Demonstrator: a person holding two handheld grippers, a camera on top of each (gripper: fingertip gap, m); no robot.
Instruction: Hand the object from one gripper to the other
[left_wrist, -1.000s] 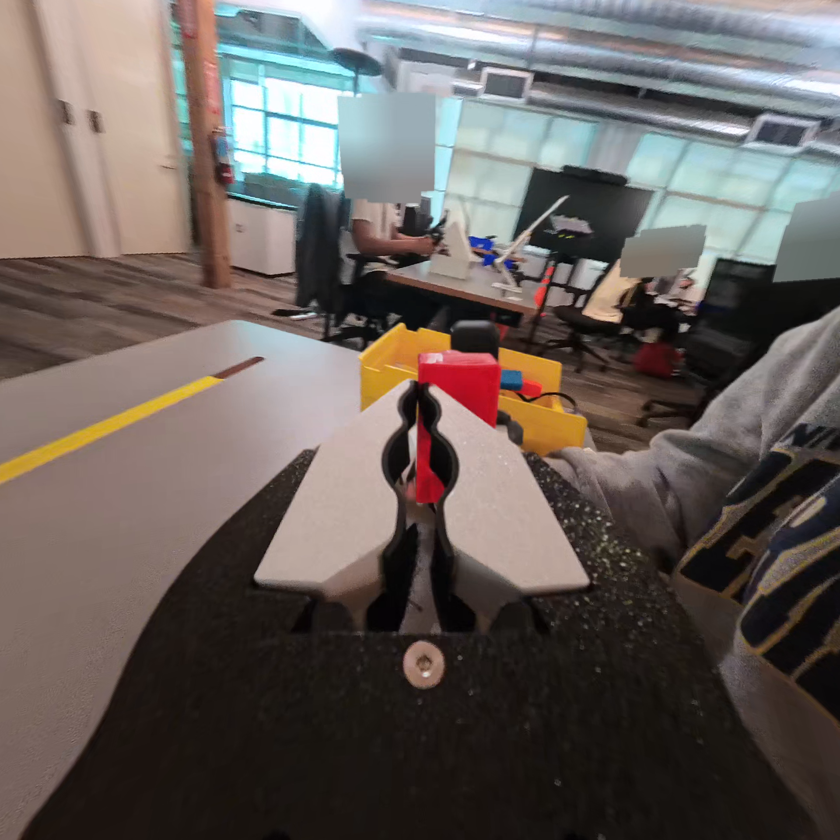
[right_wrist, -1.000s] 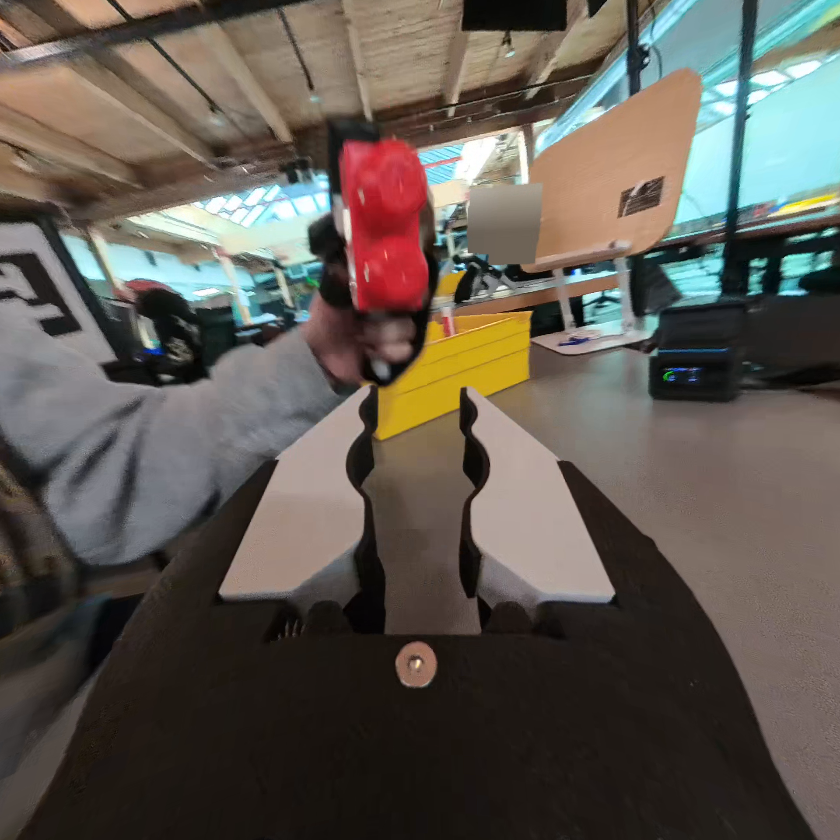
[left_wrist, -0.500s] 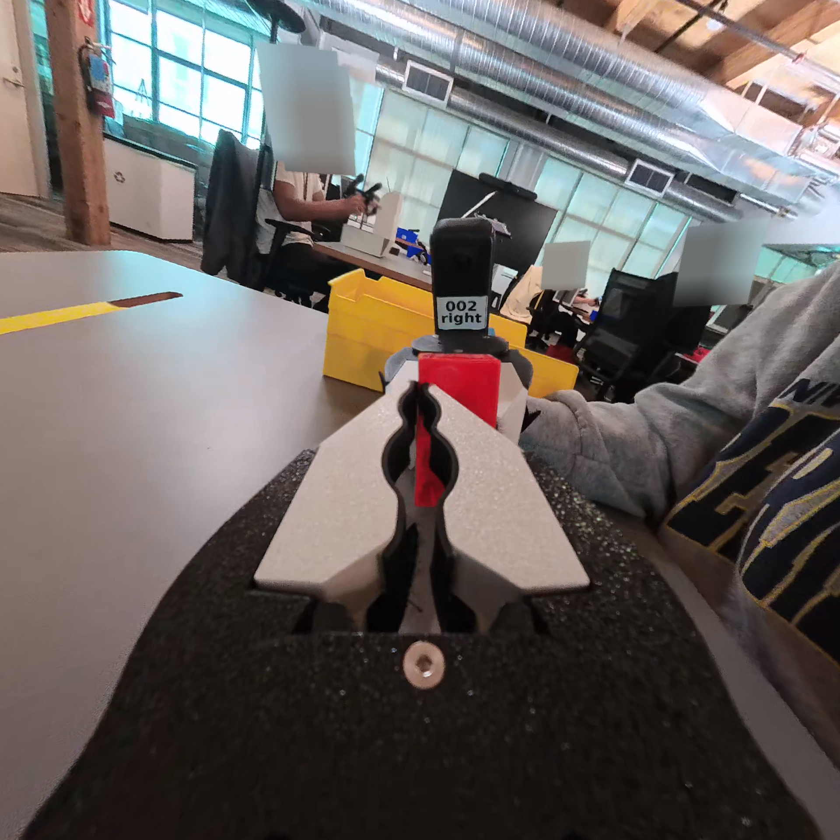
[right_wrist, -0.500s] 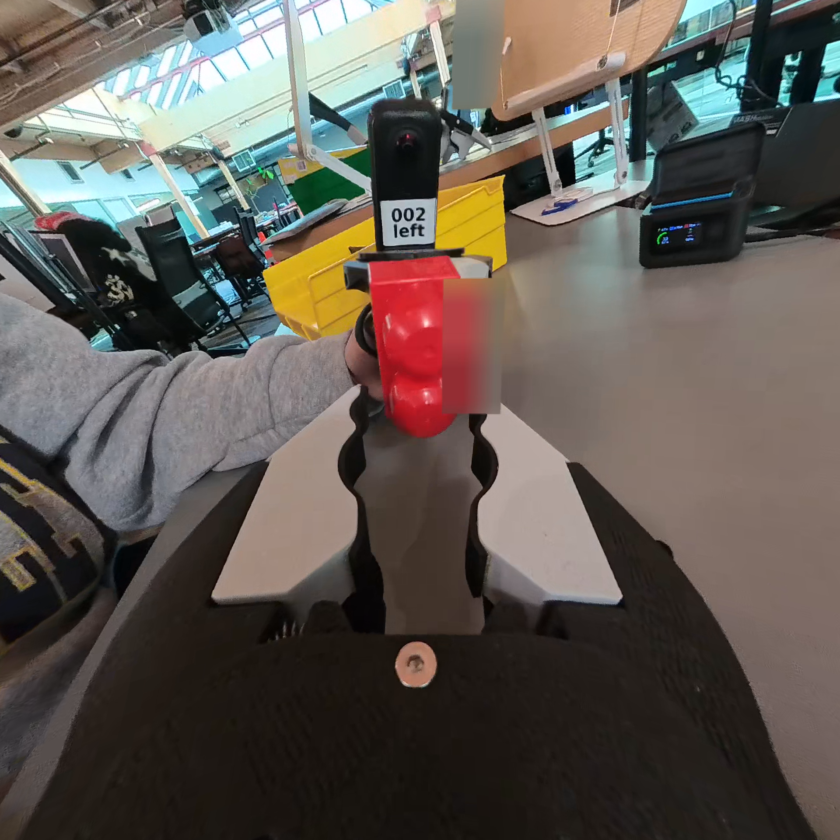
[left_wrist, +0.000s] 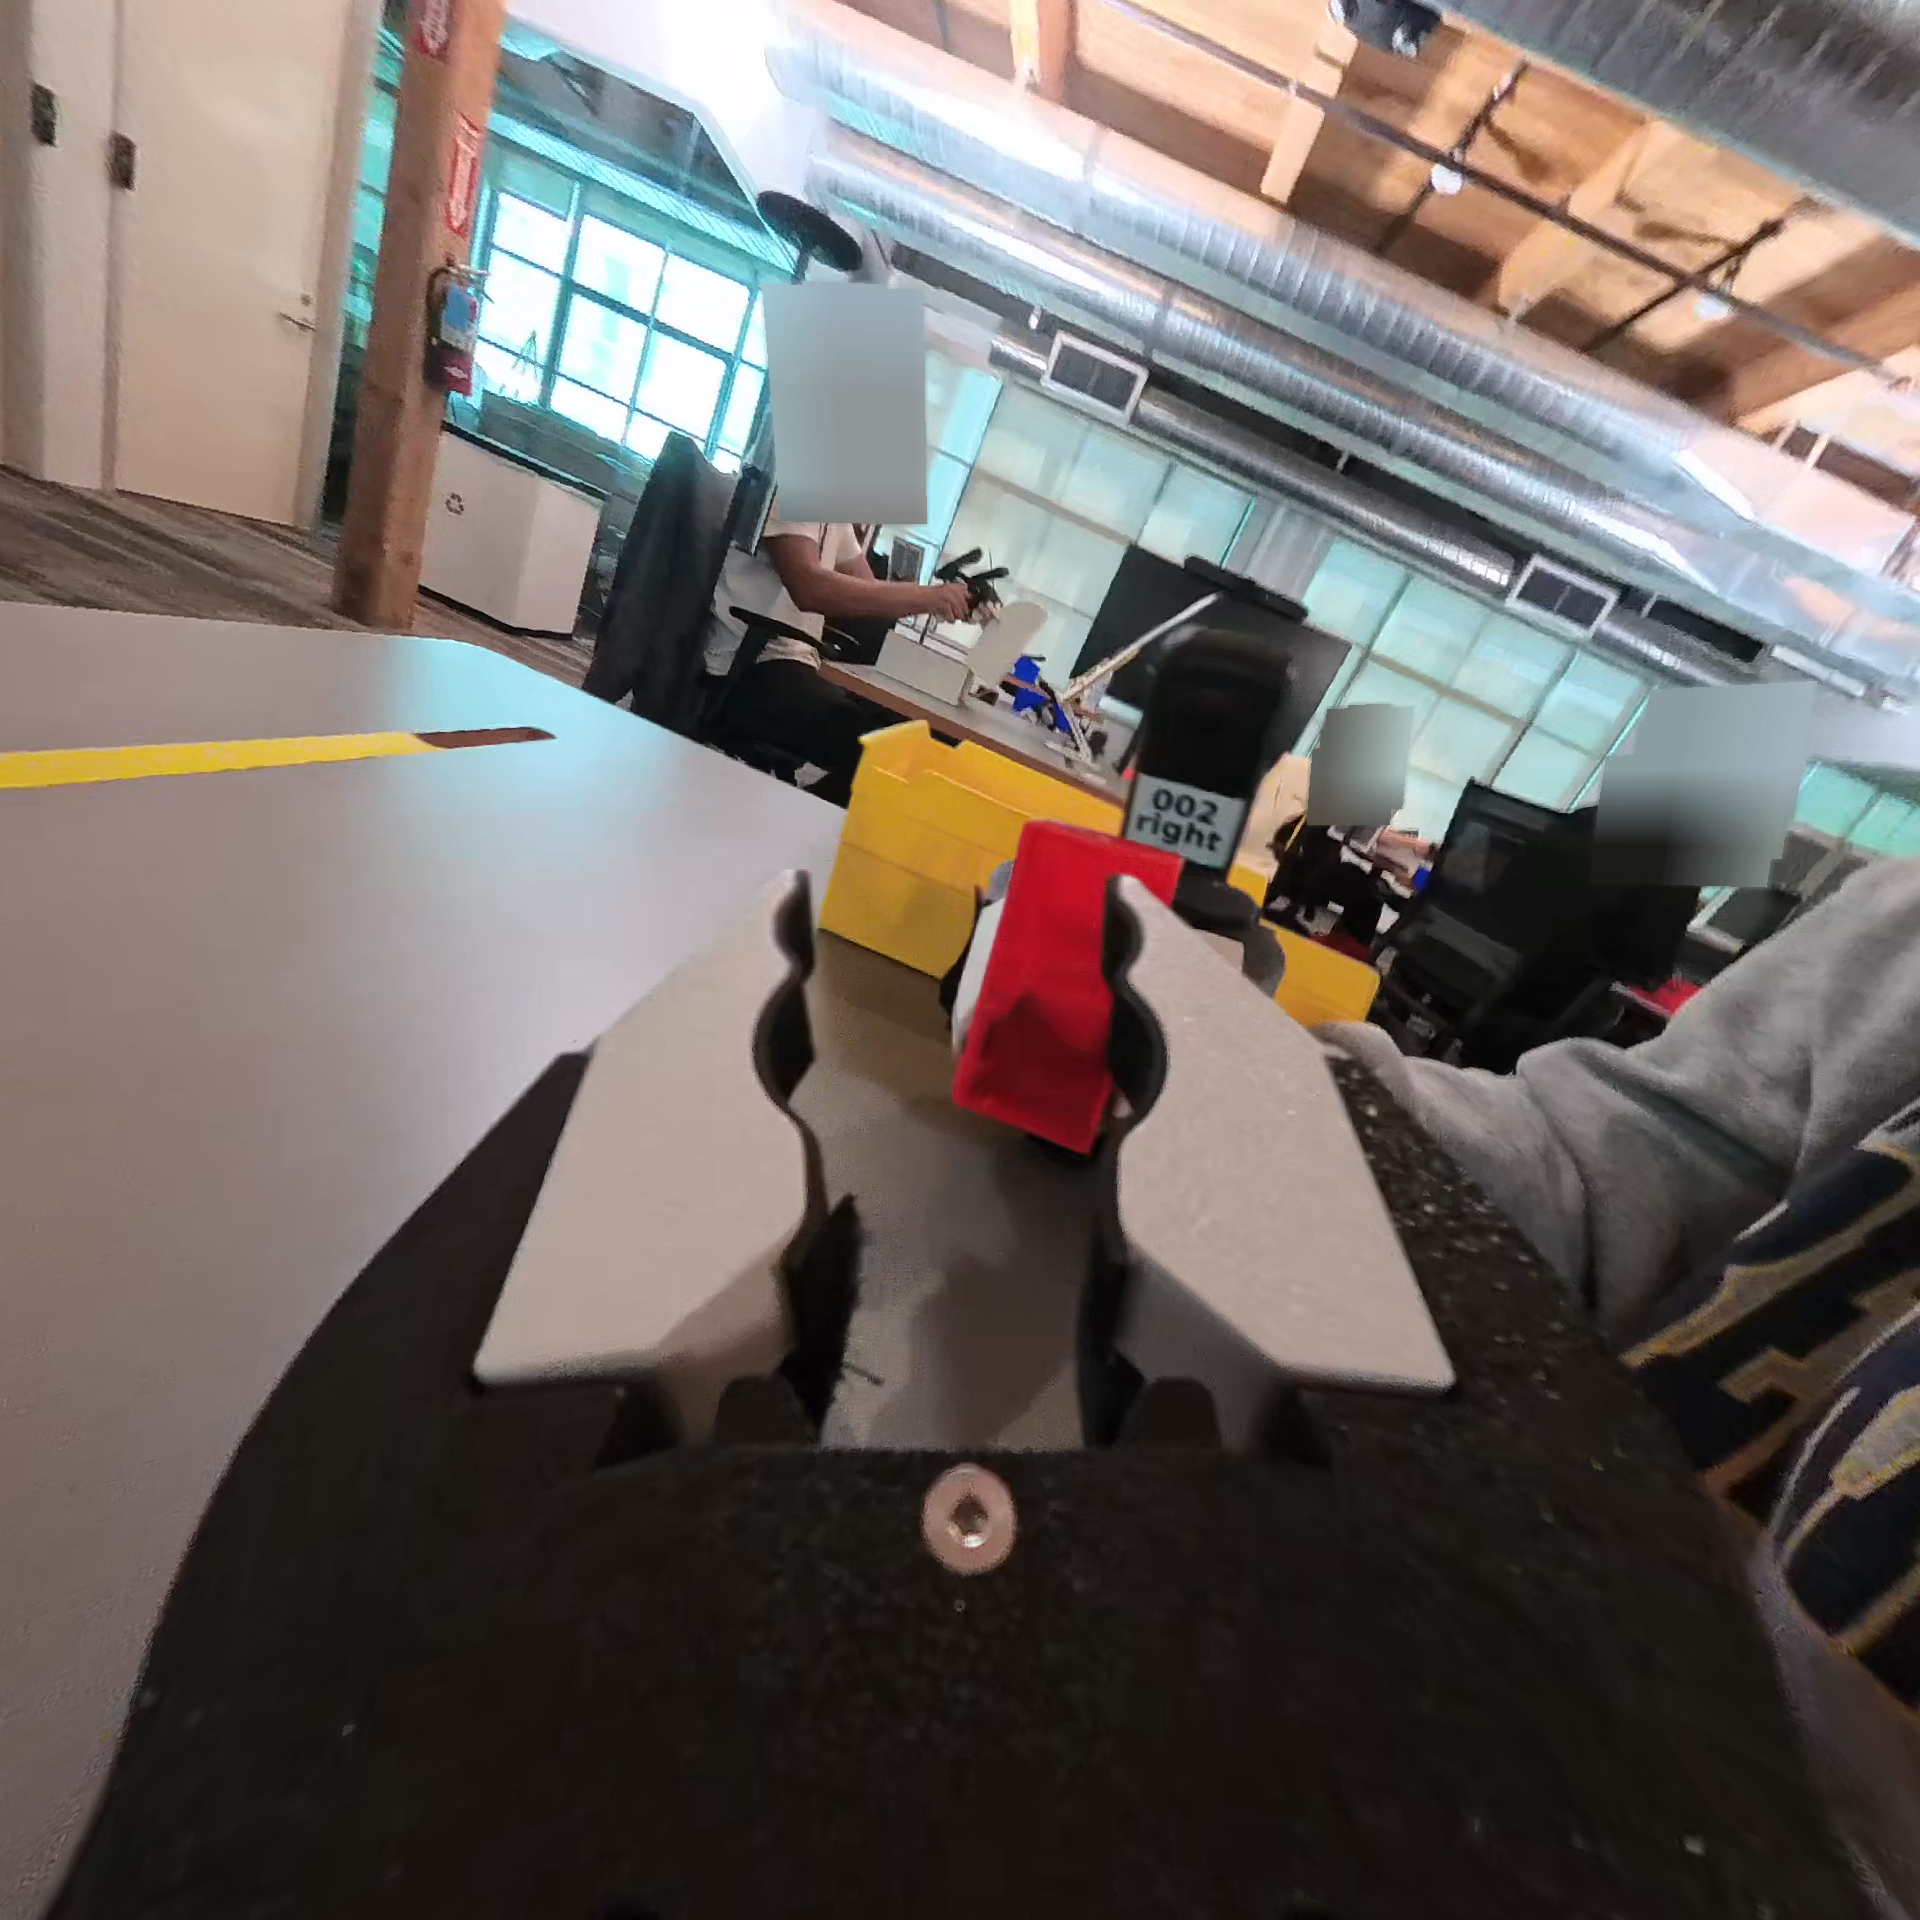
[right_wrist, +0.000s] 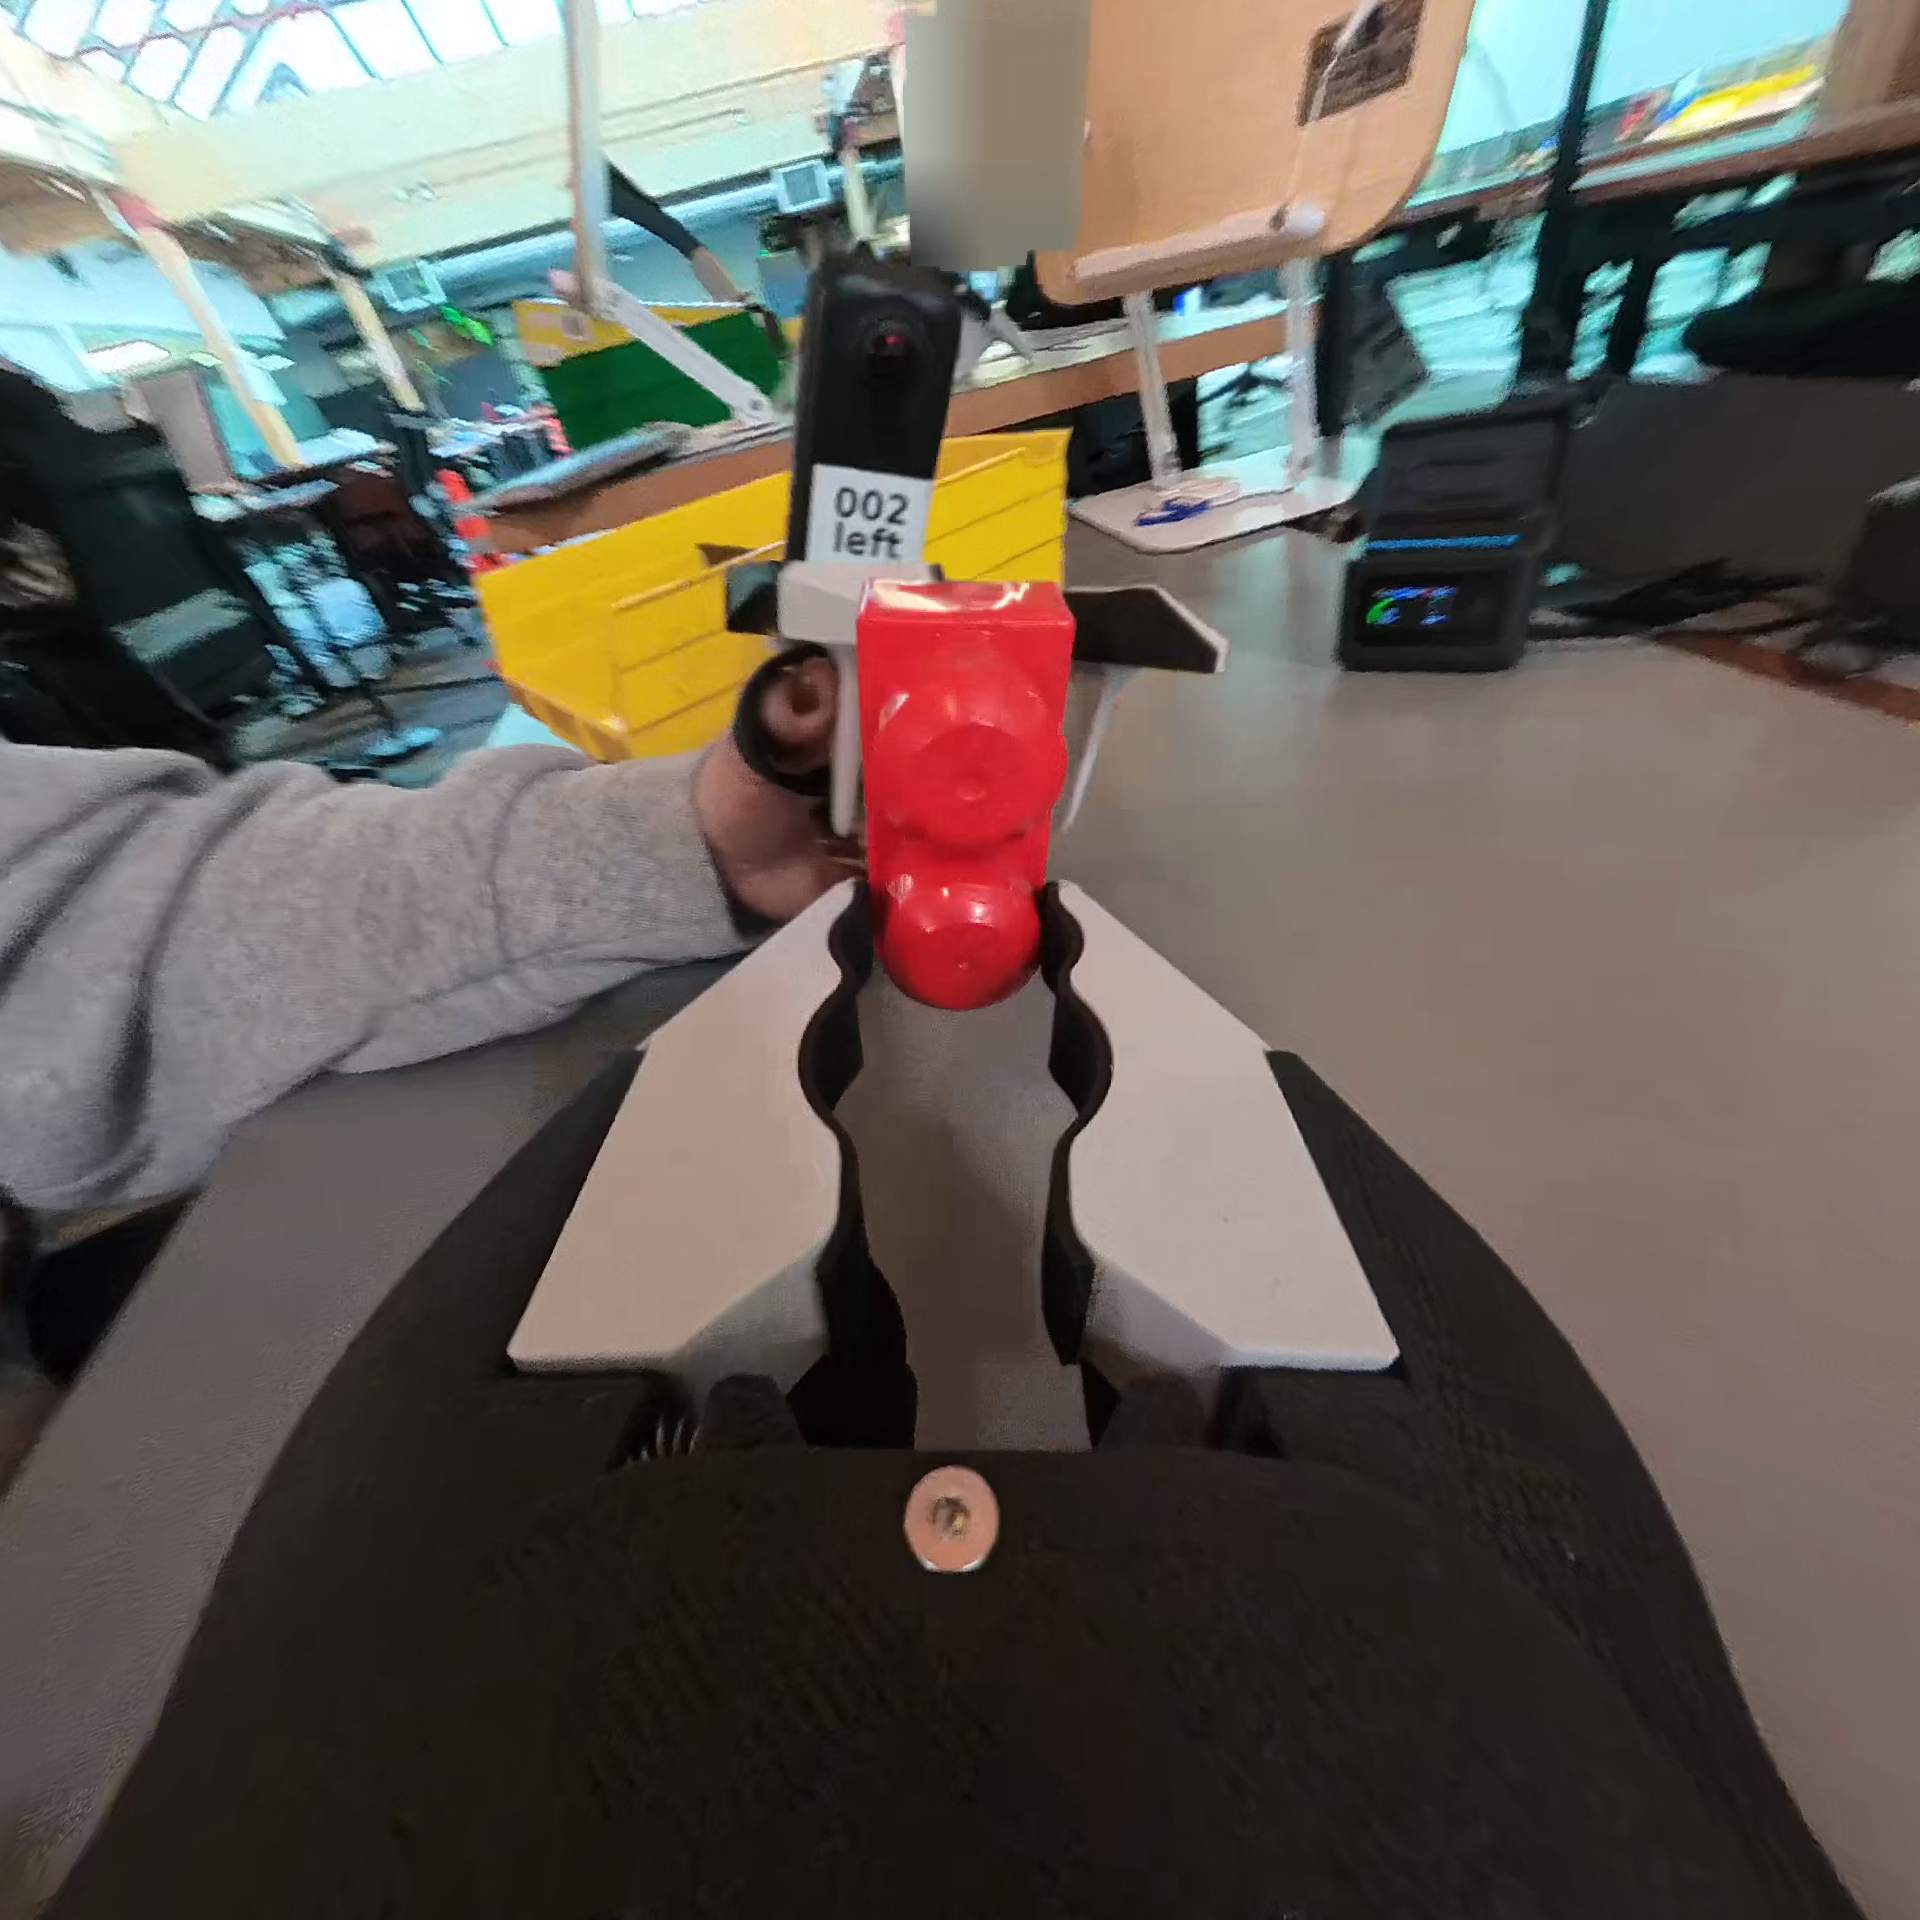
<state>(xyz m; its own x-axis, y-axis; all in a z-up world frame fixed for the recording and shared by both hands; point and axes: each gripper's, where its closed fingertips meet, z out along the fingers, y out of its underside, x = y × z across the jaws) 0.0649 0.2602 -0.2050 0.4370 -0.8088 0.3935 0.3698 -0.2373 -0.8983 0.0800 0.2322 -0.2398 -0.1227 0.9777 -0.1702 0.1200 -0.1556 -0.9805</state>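
Observation:
The red block (left_wrist: 1039, 1018) with two round studs hangs above the grey table (left_wrist: 312, 987). In the right wrist view my right gripper (right_wrist: 954, 914) is shut on the lower stud of the red block (right_wrist: 966, 707), one fingertip on each side. My left gripper (left_wrist: 956, 914) is open; the block rests against the inner side of its right finger and is clear of its left finger. The two grippers face each other, with the left one (right_wrist: 831, 603) just behind the block.
A yellow bin (left_wrist: 914, 821) stands on the table behind the grippers and also shows in the right wrist view (right_wrist: 644, 623). A black device with a lit screen (right_wrist: 1434, 582) sits at the far right. A yellow tape strip (left_wrist: 208, 753) crosses the table at left. Grey sleeves (right_wrist: 312, 914) flank the grippers. Spacing between my two grippers at the tips: around 5 centimetres.
My left gripper has opened and let go of the red block. My right gripper has moved in and closed on the block's lower stud.

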